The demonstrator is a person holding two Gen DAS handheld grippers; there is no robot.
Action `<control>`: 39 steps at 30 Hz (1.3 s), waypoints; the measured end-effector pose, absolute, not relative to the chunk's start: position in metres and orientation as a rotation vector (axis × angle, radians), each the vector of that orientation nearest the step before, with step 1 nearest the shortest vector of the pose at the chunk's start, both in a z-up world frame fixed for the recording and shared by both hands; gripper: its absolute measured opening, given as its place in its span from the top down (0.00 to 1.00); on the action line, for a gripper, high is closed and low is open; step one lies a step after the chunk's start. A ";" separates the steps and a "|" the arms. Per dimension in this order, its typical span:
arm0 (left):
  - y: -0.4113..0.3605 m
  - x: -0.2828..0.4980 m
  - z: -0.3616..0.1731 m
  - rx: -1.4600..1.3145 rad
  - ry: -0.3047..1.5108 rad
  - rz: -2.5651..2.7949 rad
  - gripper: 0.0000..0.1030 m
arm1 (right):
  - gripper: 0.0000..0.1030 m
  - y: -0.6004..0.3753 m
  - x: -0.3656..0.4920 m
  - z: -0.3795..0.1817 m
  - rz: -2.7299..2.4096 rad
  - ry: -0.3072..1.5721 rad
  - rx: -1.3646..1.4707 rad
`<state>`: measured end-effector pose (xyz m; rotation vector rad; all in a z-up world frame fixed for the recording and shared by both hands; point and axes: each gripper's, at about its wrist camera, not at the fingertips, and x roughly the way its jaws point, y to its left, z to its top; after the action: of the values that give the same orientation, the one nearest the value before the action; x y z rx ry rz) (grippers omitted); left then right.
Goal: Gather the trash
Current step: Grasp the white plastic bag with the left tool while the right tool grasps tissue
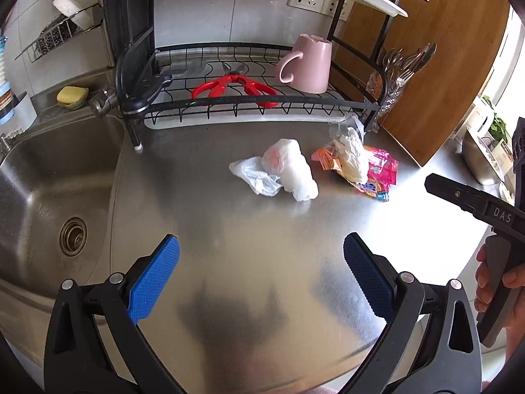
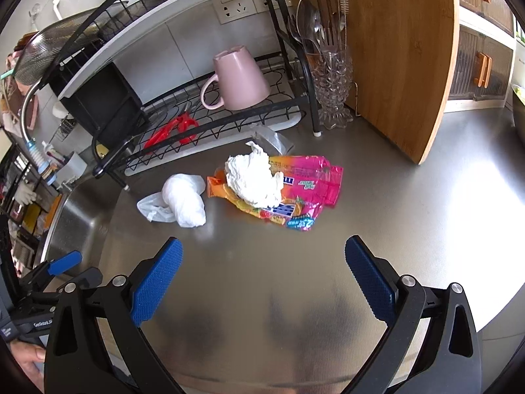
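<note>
A crumpled white plastic bag (image 1: 284, 170) (image 2: 182, 201) lies on the steel counter in front of the dish rack. To its right a wad of white tissue (image 1: 351, 156) (image 2: 254, 178) rests on a pink and orange snack wrapper (image 1: 380, 170) (image 2: 305, 177). A clear plastic scrap (image 2: 272, 139) sits just behind them. My left gripper (image 1: 261, 271) is open, hovering over bare counter short of the bag. My right gripper (image 2: 263, 271) is open too, short of the wrapper. Nothing is between either pair of fingers.
A black dish rack (image 1: 249, 105) (image 2: 210, 131) holds red scissors (image 1: 234, 87) and an upturned pink mug (image 1: 308, 64) (image 2: 238, 80). A sink (image 1: 55, 190) lies to the left. A wooden cutting board (image 2: 397, 52) and a glass cutlery holder (image 2: 331, 82) stand at right.
</note>
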<state>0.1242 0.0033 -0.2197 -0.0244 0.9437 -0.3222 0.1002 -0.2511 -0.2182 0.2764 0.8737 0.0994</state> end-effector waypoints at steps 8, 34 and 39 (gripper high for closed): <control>-0.010 0.186 -0.234 -0.024 0.962 -0.344 0.08 | 0.09 -0.243 0.167 -0.232 0.097 0.900 0.279; -0.026 0.233 -0.278 -0.007 1.057 -0.541 0.79 | 0.86 -0.224 0.194 -0.272 0.077 1.026 0.298; -0.012 0.214 -0.268 0.011 1.032 -0.573 0.82 | 0.86 -0.222 0.170 -0.256 0.039 0.971 0.336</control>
<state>0.2138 -0.0116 -0.2683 0.0111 1.0323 -0.5734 0.1700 -0.2218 -0.2559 0.3358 0.9715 0.0390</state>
